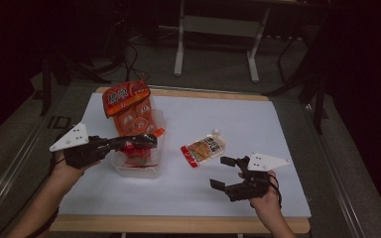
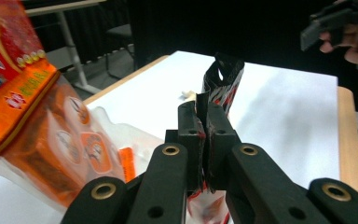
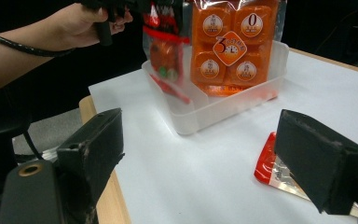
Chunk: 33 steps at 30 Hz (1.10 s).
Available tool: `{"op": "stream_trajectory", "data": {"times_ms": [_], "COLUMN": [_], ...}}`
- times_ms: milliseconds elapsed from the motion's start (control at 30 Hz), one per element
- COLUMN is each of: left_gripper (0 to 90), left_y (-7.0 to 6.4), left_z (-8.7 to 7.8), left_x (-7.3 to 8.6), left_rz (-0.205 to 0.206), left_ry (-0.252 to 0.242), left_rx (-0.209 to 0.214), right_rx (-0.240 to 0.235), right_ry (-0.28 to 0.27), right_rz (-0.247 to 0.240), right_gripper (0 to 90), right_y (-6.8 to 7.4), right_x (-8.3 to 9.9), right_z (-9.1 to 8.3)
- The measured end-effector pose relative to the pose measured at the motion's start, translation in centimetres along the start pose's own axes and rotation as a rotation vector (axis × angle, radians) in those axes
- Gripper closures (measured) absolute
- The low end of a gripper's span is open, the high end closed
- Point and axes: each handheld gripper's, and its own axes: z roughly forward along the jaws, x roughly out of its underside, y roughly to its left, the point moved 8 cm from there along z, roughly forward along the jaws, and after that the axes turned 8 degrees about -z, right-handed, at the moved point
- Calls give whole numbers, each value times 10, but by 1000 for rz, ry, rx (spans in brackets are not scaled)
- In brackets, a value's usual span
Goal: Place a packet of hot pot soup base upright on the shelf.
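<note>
Two hand-held grippers work over the white tabletop [image 1: 278, 134]. The left hand-held gripper [image 1: 146, 141] has its jaws pressed together on a small red snack packet [image 3: 165, 56], holding it above the clear plastic tray [image 3: 205, 109]. Standing in that tray is a large orange multipack [image 3: 230, 44] printed with a "3" and a "0"; its other lettering is too blurred to read. The right hand-held gripper [image 1: 223, 172] hovers with jaws spread, just beside a flat red-edged sachet [image 1: 203, 148] lying on the tabletop.

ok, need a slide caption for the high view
Left gripper lowers a red snack packet into the clear plastic tub; open right gripper nears the orange packet.
</note>
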Motion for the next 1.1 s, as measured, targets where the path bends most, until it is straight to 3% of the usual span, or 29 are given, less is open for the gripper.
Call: {"op": "stream_trajectory", "data": {"times_ms": [433,600,700,800,1000,1100], "left_gripper": [875,875,875,871,863,864], "left_y": [6,7,7,9,5,4], "left_z": [10,17,20,20,19,17], "left_x": [27,39,45,47,48,50], "left_rz": [-36,-37,-58,-66,-74,-85], "left_ry": [23,28,24,7,7,14], "left_rx": [5,-3,9,14,35,47], "right_rx": [2,-5,12,50,31,43], "right_ry": [-6,13,11,1,-13,-7], "right_rz": [-4,26,3,-24,-5,-23], "right_gripper": [160,186,186,182,179,178], "right_y": [-2,0,-1,-4,-7,-9], "right_x": [1,3,3,3,4,5], "right_z": [0,1,1,0,-1,-2]}}
